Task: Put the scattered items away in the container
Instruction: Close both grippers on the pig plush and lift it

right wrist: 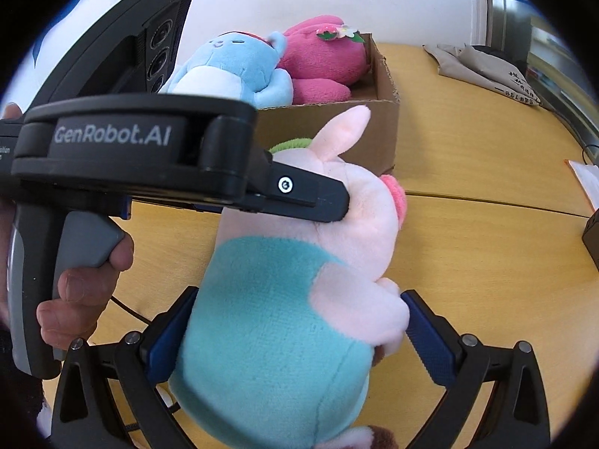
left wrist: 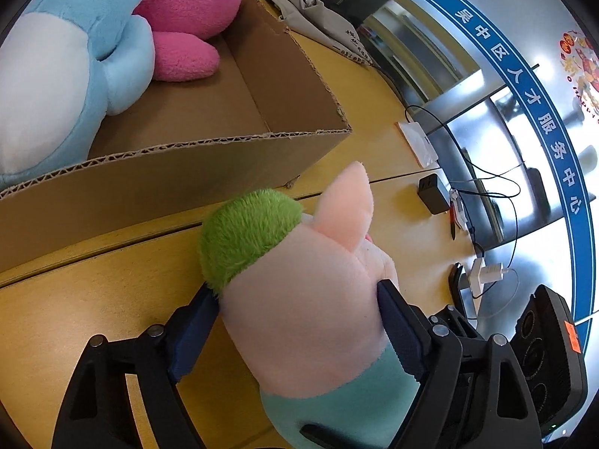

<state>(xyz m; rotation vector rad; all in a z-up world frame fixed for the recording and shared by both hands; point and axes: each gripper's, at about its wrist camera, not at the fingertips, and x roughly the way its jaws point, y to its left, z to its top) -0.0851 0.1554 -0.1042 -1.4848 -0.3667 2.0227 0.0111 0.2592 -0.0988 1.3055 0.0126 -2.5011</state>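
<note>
In the left wrist view, the left gripper [left wrist: 299,321] is clamping its fingers on the pink pig plush [left wrist: 310,299] above the worktop [left wrist: 93,292], seemingly mid-carry and needing a lift into the cardboard box [left wrist: 232,164], while in the right wrist view the right gripper [right wrist: 295,333] is clamping the pig's soft teal-clad body.

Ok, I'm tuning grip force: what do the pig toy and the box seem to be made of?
Pig toy: soft plush, apparently short-pile fabric; fuzzy matte surface, bulging between both grippers' pads. Box: brown corrugated cardboard, matte; the fluted layer shows along its cut top edge.
</note>
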